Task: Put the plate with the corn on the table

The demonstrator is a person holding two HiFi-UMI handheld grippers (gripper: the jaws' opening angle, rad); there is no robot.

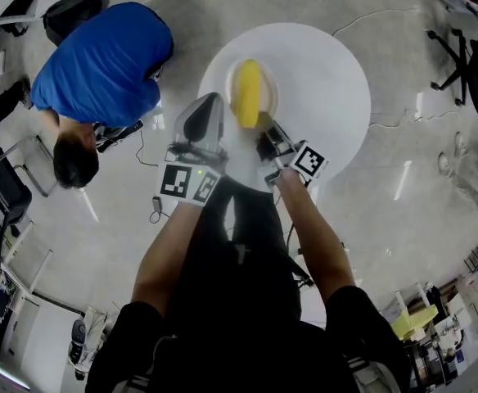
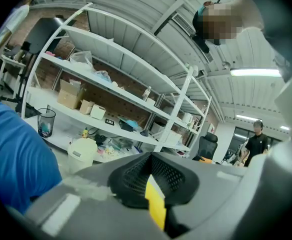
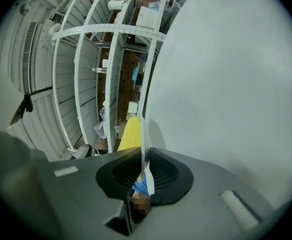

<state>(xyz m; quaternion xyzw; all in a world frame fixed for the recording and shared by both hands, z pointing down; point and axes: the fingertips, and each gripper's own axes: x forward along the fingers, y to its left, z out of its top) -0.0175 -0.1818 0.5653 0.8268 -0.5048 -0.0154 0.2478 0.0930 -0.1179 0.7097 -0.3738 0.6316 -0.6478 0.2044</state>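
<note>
A white plate (image 1: 269, 97) with a yellow corn cob (image 1: 246, 95) is over the near side of the round white table (image 1: 325, 80). My right gripper (image 1: 265, 133) is shut on the plate's near rim. In the right gripper view the rim (image 3: 144, 129) runs edge-on between the pads, with the corn (image 3: 130, 134) on one side and the table top (image 3: 226, 94) close on the other. I cannot tell whether the plate touches the table. My left gripper (image 1: 209, 109) hangs just left of the plate, holding nothing; in its own view my left gripper (image 2: 153, 184) has its jaws together.
A person in a blue shirt (image 1: 100, 64) bends over just left of the table. Office chairs (image 1: 468, 64) stand at the far right. White shelves (image 2: 111, 99) with boxes and a white bucket (image 2: 82, 151) lie ahead of the left gripper.
</note>
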